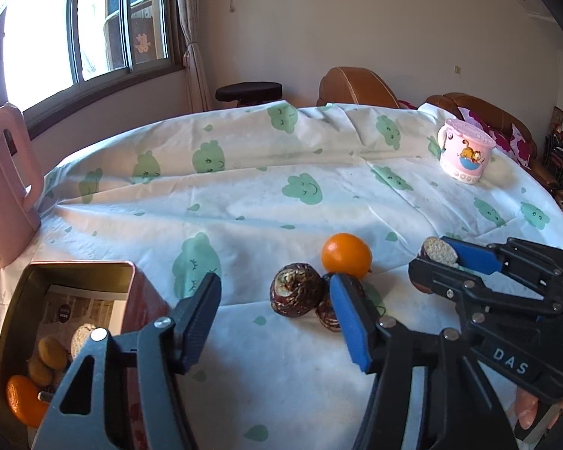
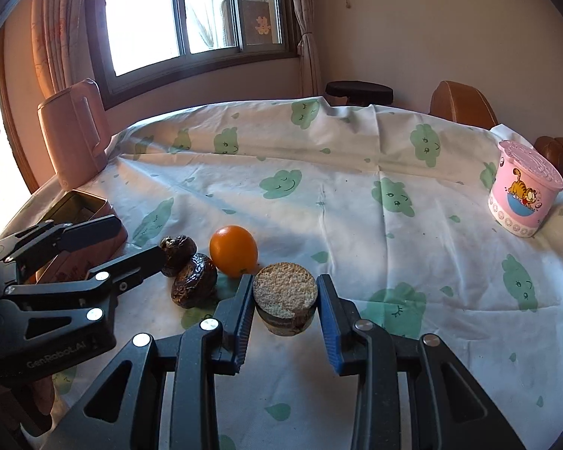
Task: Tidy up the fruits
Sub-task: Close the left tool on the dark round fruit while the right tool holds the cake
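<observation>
- Your surface [image 2: 319, 195] wears a white cloth with green clouds, under a sunlit window [image 2: 191, 11].
- The tin [image 1: 15, 300] at your left already holds oranges.
- Your left gripper [image 1: 277, 322] has jaws apart, holding nothing (two dark fruits [image 1: 296, 294] just beyond).
- Your right gripper [image 2: 285, 307] is clamped on the cut fruit [image 2: 284, 296].
- The orange [image 2: 233, 250] sits beside them.

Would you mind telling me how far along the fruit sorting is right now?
Done: several fruits, one orange among them, already lie in the tin box. In hand: the right gripper is shut on a cut brown fruit. Left: an orange and two dark brown fruits sit on the tablecloth; the left gripper is open near them.
</observation>
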Tool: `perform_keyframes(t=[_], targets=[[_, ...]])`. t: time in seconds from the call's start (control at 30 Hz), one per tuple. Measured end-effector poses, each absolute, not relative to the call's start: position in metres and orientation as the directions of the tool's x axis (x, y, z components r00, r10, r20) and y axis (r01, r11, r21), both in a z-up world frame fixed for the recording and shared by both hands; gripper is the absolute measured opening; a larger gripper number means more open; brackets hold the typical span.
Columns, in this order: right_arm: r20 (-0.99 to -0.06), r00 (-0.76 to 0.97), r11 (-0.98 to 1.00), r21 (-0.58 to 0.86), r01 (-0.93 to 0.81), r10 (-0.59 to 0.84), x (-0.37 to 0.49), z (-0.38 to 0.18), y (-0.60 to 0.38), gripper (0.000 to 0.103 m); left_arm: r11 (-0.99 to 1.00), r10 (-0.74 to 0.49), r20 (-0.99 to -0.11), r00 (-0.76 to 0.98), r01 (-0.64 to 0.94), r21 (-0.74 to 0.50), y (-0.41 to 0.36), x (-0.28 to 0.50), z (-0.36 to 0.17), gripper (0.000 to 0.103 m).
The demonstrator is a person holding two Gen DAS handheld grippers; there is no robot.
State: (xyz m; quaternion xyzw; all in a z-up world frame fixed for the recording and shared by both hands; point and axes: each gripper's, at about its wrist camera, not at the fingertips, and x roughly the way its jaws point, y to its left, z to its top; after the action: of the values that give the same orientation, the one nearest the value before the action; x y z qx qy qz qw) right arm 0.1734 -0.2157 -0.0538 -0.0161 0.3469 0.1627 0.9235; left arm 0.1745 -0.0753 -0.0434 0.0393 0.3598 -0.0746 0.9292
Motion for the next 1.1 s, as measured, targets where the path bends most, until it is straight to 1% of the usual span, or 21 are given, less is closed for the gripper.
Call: perform_keyframes(t=[0.03, 0.1, 0.2, 0.37, 0.4, 0.43, 0.47, 0.63, 0.67, 0.77, 0.83, 1.1], targets=[[-0.643, 0.709, 0.946, 0.083, -0.313, 0.290, 0.173, -0.053, -0.216, 0.035, 0.985, -0.108, -0.683, 0.723, 0.169, 0.022, -0.077, 0.178, -0.046, 0.062], [-0.639, 0.711, 0.946, 0.086, -0.311, 0.292, 0.172, -0.053, -0.216, 0.035, 0.987, -0.103, -0.700, 0.707, 0.160, 0.017, -0.076, 0.184, -0.050, 0.056], [-0.638, 0.712, 0.946, 0.091, -0.310, 0.294, 0.171, -0.054, -0.216, 0.035, 0.987, -0.128, -0.713, 0.689, 0.156, -0.026, -0.072, 0.189, -0.054, 0.056], [-0.650, 0.708, 0.947, 0.062, -0.314, 0.277, 0.171, -0.055, -0.210, 0.035, 0.983, -0.158, -0.718, 0.678, 0.179, -0.048, -0.077, 0.192, -0.055, 0.053], [-0.651, 0.708, 0.947, 0.057, -0.316, 0.275, 0.172, -0.055, -0.209, 0.035, 0.982, -0.169, -0.720, 0.673, 0.181, -0.062, -0.076, 0.194, -0.056, 0.047], [-0.651, 0.708, 0.947, 0.054, -0.316, 0.274, 0.172, -0.055, -0.209, 0.035, 0.978, -0.189, -0.720, 0.667, 0.190, -0.081, -0.074, 0.194, -0.057, 0.043], [-0.651, 0.708, 0.947, 0.055, -0.316, 0.274, 0.172, -0.055, -0.209, 0.035, 0.976, -0.201, -0.720, 0.665, 0.197, -0.091, -0.074, 0.195, -0.057, 0.036], [-0.658, 0.703, 0.948, 0.055, -0.314, 0.271, 0.173, -0.056, -0.209, 0.035, 0.975, -0.211, -0.718, 0.663, 0.198, -0.103, -0.072, 0.192, -0.057, 0.035], [-0.659, 0.702, 0.948, 0.050, -0.314, 0.268, 0.173, -0.057, -0.208, 0.035, 0.976, -0.206, -0.720, 0.663, 0.189, -0.105, -0.071, 0.192, -0.057, 0.039], [-0.663, 0.703, 0.948, 0.037, -0.315, 0.260, 0.173, -0.057, -0.206, 0.035, 0.978, -0.200, -0.725, 0.659, 0.174, -0.112, -0.067, 0.196, -0.058, 0.042], [-0.661, 0.705, 0.949, 0.035, -0.313, 0.257, 0.173, -0.057, -0.207, 0.035, 0.974, -0.216, -0.724, 0.655, 0.195, -0.114, -0.068, 0.196, -0.058, 0.037], [-0.646, 0.715, 0.949, 0.045, -0.313, 0.266, 0.170, -0.055, -0.209, 0.035, 0.972, -0.216, -0.702, 0.678, 0.214, -0.092, -0.070, 0.180, -0.054, 0.035]])
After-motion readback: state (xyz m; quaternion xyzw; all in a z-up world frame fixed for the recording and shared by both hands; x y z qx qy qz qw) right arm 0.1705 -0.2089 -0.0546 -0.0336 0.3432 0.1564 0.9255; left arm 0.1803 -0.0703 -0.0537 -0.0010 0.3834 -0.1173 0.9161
